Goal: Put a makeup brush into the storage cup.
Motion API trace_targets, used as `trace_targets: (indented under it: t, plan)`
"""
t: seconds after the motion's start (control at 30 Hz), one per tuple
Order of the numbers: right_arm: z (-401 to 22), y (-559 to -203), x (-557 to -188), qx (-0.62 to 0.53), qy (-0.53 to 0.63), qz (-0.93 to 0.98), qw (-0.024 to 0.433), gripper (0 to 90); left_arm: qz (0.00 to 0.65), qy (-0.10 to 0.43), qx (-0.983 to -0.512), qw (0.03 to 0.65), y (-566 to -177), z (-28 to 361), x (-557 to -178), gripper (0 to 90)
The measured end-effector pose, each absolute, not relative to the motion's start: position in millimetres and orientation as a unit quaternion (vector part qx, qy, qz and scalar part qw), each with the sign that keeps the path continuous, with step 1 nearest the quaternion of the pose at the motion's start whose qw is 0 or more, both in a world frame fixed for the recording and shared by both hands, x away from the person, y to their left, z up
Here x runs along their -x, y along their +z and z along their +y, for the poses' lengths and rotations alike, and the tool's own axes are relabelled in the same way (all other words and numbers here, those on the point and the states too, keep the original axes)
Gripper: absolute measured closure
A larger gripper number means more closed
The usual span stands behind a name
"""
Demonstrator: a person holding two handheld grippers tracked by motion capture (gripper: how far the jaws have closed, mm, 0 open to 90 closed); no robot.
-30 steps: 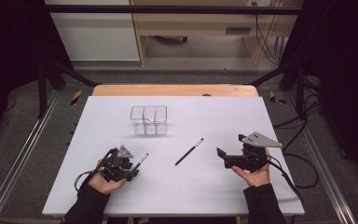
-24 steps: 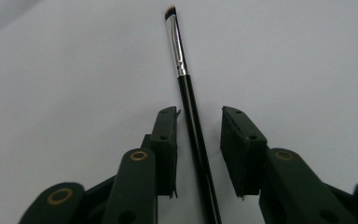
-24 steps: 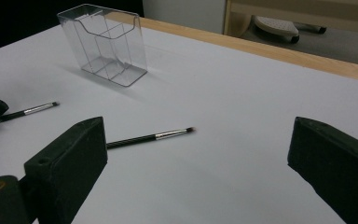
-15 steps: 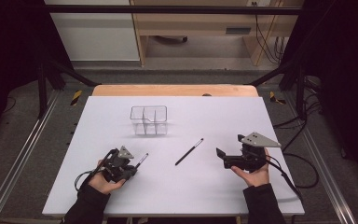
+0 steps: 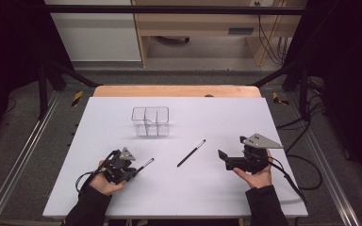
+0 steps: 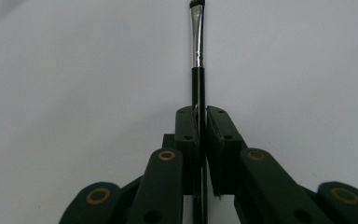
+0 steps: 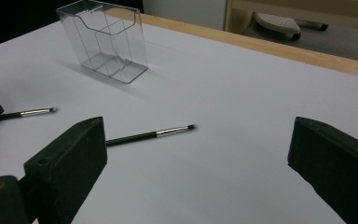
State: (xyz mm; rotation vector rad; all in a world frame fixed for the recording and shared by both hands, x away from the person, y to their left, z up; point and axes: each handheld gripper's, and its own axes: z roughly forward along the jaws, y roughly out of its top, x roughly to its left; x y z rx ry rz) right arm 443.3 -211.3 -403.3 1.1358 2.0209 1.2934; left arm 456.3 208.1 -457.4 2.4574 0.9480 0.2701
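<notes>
Left hand-held gripper (image 6: 199, 122) newly clamped on brush (image 6: 197, 42).

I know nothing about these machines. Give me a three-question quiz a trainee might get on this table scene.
1. True or false: the left gripper is shut on a thin black makeup brush with a silver collar.
2. How many brushes are on the white table?
3. The clear plastic divided organiser is: A empty, B full.

Key: 1 true. 2 two; the second brush lies loose before the open right gripper. 3 A.
</notes>
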Motion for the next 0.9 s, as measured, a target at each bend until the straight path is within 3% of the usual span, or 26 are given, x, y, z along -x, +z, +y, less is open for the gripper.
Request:
trace_targets:
  t: [0.13, 0.17, 0.6, 0.9]
  plan:
    - [-211.7, -402.9, -443.1, -0.416, 0.474, 0.737, 0.242, 4.9, 0.346, 0.095, -0.9, 0.247, -457.1, 208.5, -456.6, 81.0]
    - [-212.0, -402.7, -443.1, -0.416, 0.474, 0.738, 0.242, 4.9, 0.346, 0.093, -0.9, 0.249, -456.6, 208.8, -456.7, 75.6]
    - [-213.2, -401.4, -442.4, -0.418, 0.472, 0.738, 0.242, 4.9, 0.341, 0.091, -0.905, 0.236, -436.7, 205.6, -466.2, 56.0]
    - [-214.7, -400.0, -441.9, -0.419, 0.471, 0.737, 0.241, 4.8, 0.323, 0.081, -0.923, 0.193, -441.3, 189.2, -476.3, 60.1]
